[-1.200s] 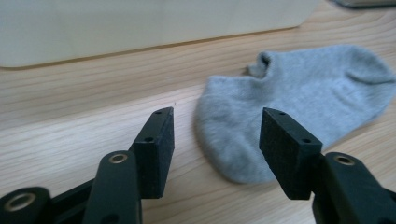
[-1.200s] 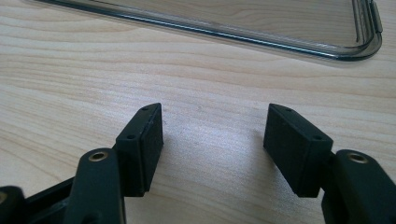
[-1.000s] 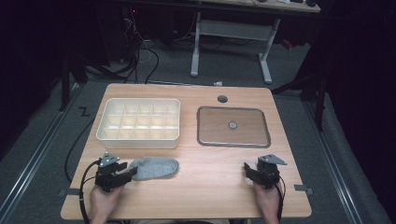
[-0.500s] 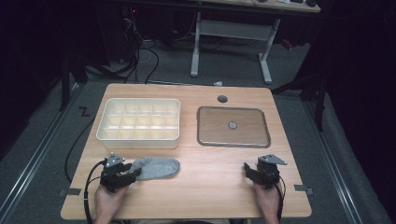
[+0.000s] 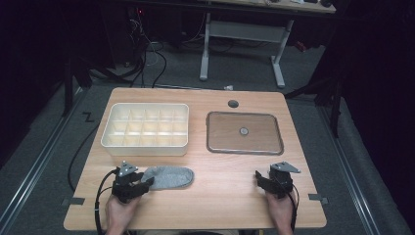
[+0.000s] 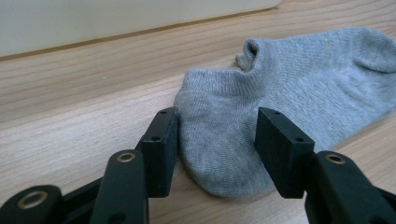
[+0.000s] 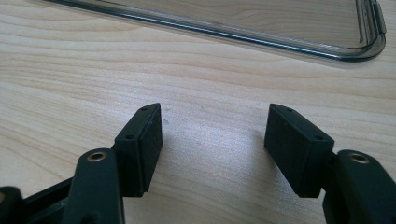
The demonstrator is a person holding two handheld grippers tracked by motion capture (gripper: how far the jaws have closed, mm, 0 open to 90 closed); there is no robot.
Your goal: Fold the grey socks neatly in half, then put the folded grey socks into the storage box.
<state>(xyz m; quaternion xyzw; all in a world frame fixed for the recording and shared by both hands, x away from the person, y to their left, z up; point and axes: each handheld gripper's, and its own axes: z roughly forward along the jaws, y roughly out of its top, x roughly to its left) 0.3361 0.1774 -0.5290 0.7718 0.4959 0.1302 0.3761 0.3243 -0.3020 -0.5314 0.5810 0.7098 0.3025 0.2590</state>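
Note:
A grey ankle sock [image 5: 169, 177] lies flat on the wooden table near its front left. My left gripper [image 5: 147, 183] rests low at the sock's left end. In the left gripper view that rounded end of the sock [image 6: 280, 88] lies between the jaws of the left gripper [image 6: 217, 135]. They stand wide apart, and the cloth is not pinched or bunched. My right gripper [image 5: 259, 180] sits at the front right of the table. In the right gripper view the right gripper [image 7: 215, 135] is open over bare wood.
A cream box with several compartments [image 5: 145, 144] stands behind the sock, and its wall [image 6: 93, 18] is close ahead of the left gripper. A clear shallow tray [image 5: 208, 132] lies at the back right, with its rim [image 7: 280, 44] ahead of the right gripper.
My left gripper has crept slightly to the right, onto the sock's end. The right gripper and the sock have not moved.

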